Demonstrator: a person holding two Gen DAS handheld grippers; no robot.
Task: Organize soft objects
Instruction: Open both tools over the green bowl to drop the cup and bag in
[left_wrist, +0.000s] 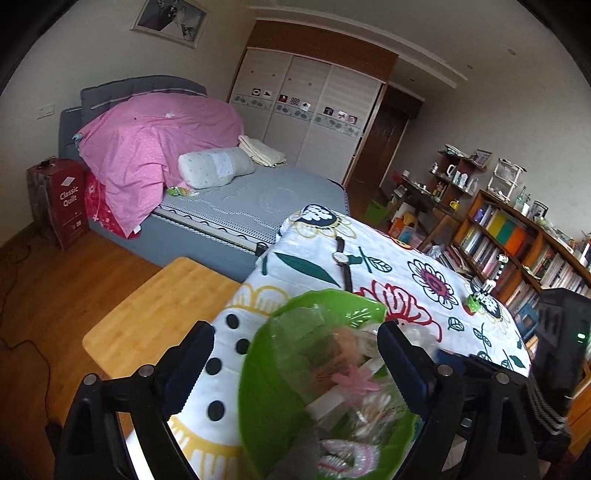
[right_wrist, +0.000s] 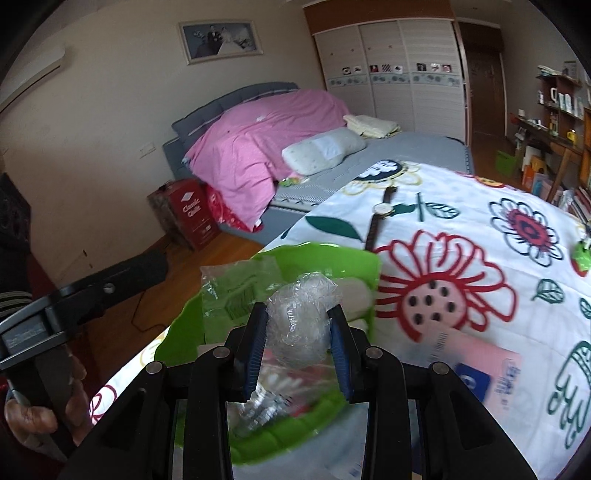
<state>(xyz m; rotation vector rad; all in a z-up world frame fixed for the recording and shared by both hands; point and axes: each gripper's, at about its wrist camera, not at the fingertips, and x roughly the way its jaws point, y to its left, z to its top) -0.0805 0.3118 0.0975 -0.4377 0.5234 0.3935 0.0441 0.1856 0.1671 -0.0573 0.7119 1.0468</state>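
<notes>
The clear-wrapped bundle (right_wrist: 301, 317) sits pinched between the right gripper (right_wrist: 298, 345) pads, just above the green basket (right_wrist: 177, 332) of other wrapped soft things; it looks light, squashy and slick in its crinkled film, so a grip across its middle seems safest. The left gripper (left_wrist: 295, 362) hangs wide and empty over the basket. A watch (right_wrist: 382, 210) lies beyond on the floral cloth (right_wrist: 461, 221)

A lime-green basin (right_wrist: 325, 258) is sitting on a white tablecloth (right_wrist: 461, 206) that is showing red-outlined flowers, dark green leaves and black dots. A pink duvet (left_wrist: 155, 140) with small white dots is covering the grey bed (left_wrist: 258, 206); a dark red box (left_wrist: 66, 199) is bearing white lettering.
</notes>
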